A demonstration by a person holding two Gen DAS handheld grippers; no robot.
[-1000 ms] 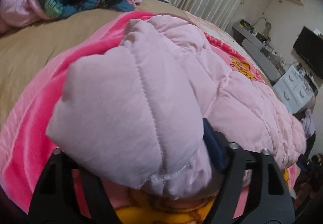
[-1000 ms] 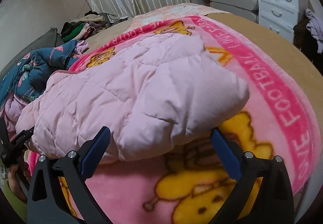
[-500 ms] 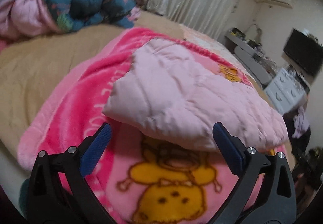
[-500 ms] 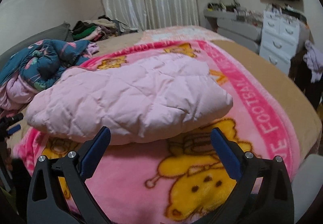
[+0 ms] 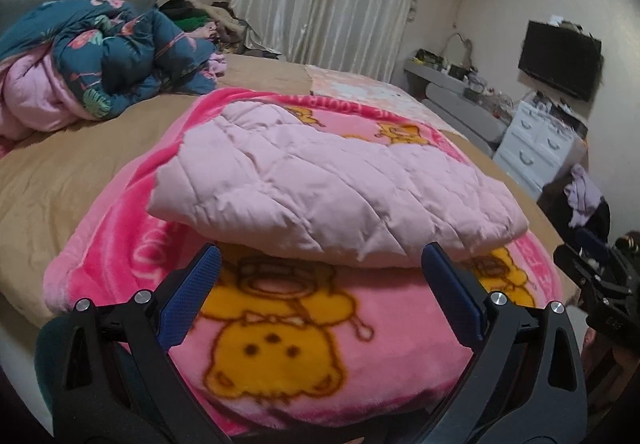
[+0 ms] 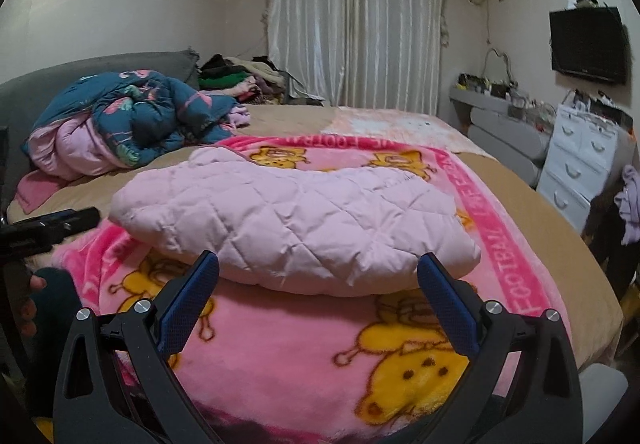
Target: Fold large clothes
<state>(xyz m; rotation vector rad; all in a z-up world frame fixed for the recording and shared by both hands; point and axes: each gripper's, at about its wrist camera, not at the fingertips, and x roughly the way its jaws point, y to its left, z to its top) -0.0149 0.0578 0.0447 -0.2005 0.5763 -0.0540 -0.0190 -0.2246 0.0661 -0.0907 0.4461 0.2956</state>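
A pale pink quilted jacket (image 5: 328,183) (image 6: 296,219) lies folded into a thick bundle on a bright pink cartoon blanket (image 5: 280,356) (image 6: 304,356) spread over the bed. My left gripper (image 5: 320,272) stands wide open in front of the bundle's near edge, nothing between its blue pads. My right gripper (image 6: 318,276) is likewise open and empty, back from the jacket's near fold. In the left wrist view the right gripper shows at the right edge (image 5: 596,284). In the right wrist view the left gripper shows at the left edge (image 6: 48,224).
A dark blue floral duvet with pink lining (image 5: 92,71) (image 6: 132,119) is heaped at the bed's far left. Piled clothes (image 6: 240,79) lie by the curtain. A white drawer unit (image 6: 580,167), a grey shelf and a wall television (image 6: 588,43) stand to the right.
The left gripper let go of the jacket's fold and opened wide. Both grippers drew back and rose from the jacket, which now lies folded on the blanket.
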